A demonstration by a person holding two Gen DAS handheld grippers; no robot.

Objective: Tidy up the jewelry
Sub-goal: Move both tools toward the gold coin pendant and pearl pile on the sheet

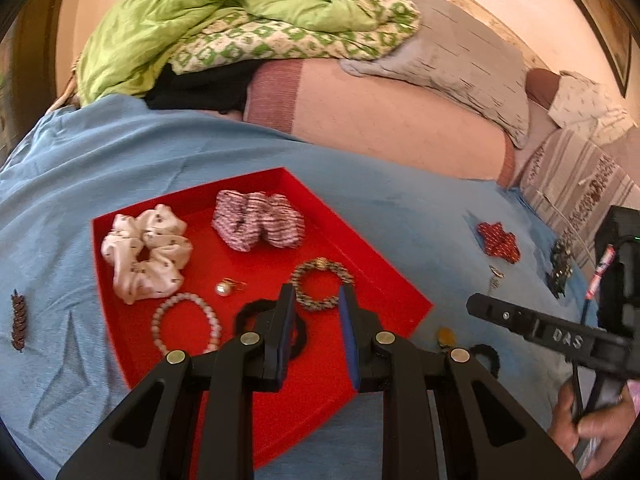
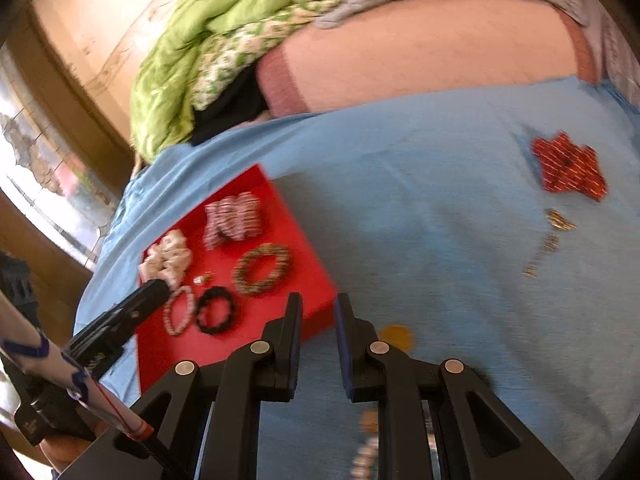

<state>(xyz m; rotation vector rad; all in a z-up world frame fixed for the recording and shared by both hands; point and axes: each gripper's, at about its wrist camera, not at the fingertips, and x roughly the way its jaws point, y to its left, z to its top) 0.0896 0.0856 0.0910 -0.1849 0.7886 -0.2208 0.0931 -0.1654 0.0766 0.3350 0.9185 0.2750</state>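
A red tray (image 1: 384,300) lies on a blue cloth and holds a white scrunchie (image 1: 146,252), a striped scrunchie (image 1: 258,220), a gold-and-black beaded bracelet (image 1: 322,284), a pearl earring (image 1: 224,289), a pink bead bracelet (image 1: 186,326) and a black hair tie (image 1: 250,312). My left gripper (image 1: 317,294) hovers over the tray's near half, open, with nothing between its fingers. My right gripper (image 2: 318,302) hangs over the tray's right corner (image 2: 320,304), open and empty. On the cloth to the right lie a red patterned scrunchie (image 2: 568,168) and small gold pieces (image 2: 560,220).
A brown leaf-shaped clip (image 1: 18,320) lies left of the tray. A yellow piece (image 2: 396,336), a black band (image 1: 488,356) and a dark sparkly item (image 1: 560,268) lie right of it. A green quilt (image 1: 208,20) and pillows are piled at the back. A hand (image 1: 592,428) holds the right gripper's handle.
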